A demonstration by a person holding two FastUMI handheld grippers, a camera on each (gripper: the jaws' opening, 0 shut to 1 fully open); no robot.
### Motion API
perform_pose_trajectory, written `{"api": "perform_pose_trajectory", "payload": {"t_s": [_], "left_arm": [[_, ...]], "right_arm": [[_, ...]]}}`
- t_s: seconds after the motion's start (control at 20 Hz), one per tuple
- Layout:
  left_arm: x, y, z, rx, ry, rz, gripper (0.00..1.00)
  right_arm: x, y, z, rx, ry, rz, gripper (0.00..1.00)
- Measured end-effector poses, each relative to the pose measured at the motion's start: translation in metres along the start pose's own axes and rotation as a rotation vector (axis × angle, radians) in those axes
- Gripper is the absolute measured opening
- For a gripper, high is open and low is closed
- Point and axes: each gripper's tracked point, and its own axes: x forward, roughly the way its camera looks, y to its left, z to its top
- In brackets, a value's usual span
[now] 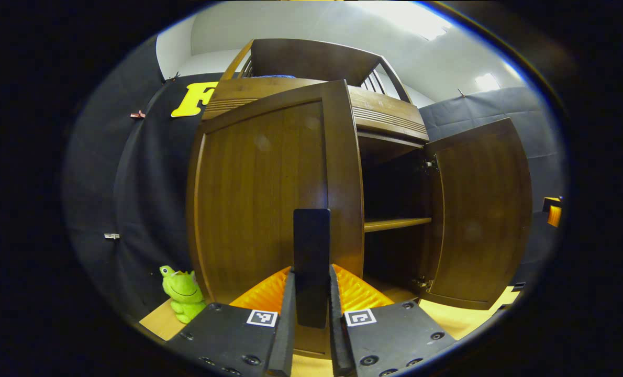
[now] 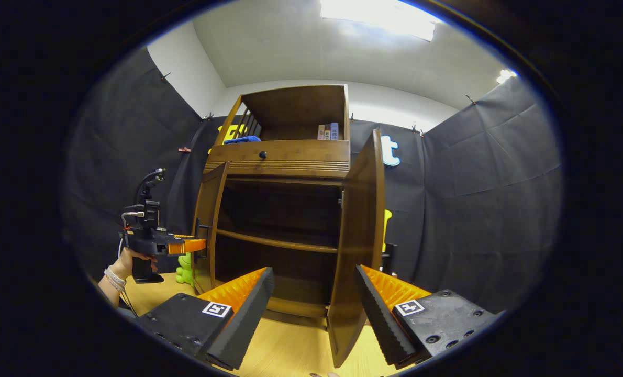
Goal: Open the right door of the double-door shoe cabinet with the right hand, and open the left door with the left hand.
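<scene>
Pinching the dark vertical handle (image 1: pixel 311 262) of the left door (image 1: pixel 269 193), my left gripper (image 1: pixel 311 293) has both fingers pressed against the handle's sides, the bar rising straight up between them in the left gripper view. Beyond the handle I see the left door's brown wood panel close ahead, swung partly out from the shoe cabinet (image 1: pixel 390 125). To the right of it the dark interior is exposed, with a single shelf (image 1: pixel 397 224) crossing it, and farther right the right door (image 1: pixel 481 214) stands wide open on its hinges. A green frog plush toy (image 1: pixel 182 294) sits on the light wooden floor (image 1: pixel 157 320) just beside the cabinet's lower left corner. In the right gripper view, my right gripper (image 2: pixel 314 309) has its fingers spread wide apart and holds nothing; the right door (image 2: pixel 357 246) stands edge-on between them but farther off, touching neither finger as far as I can tell. Past it the shoe cabinet (image 2: pixel 285 157) shows both doors open, the left door (image 2: pixel 209 230) angled outward, the shelf (image 2: pixel 275 242) visible inside, a drawer with a small dark knob (image 2: pixel 262 155) above the opening, and an open top compartment holding a blue cloth (image 2: pixel 242 140) and a few small boxes (image 2: pixel 327 131). At the left of that view I see the left gripper (image 2: pixel 199 245) reaching the left door's handle, with a hand (image 2: pixel 131 260) gripping its body and a bracelet on the wrist. The green frog plush toy (image 2: pixel 185 274) peeks out just below it.
</scene>
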Motion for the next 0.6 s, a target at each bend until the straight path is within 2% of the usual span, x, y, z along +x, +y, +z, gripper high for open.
{"api": "perform_pose_trajectory", "payload": {"t_s": [0.35,0.6], "left_arm": [[-0.052,0.036,0.003,0.042,-0.003,0.055,0.31],[-0.074,0.059,0.004,0.048,-0.004,0.088,0.26]], "right_arm": [[0.012,0.062,-0.001,0.021,-0.003,0.137,0.97],[0.017,0.093,0.005,0.009,-0.017,0.189,0.99]]}}
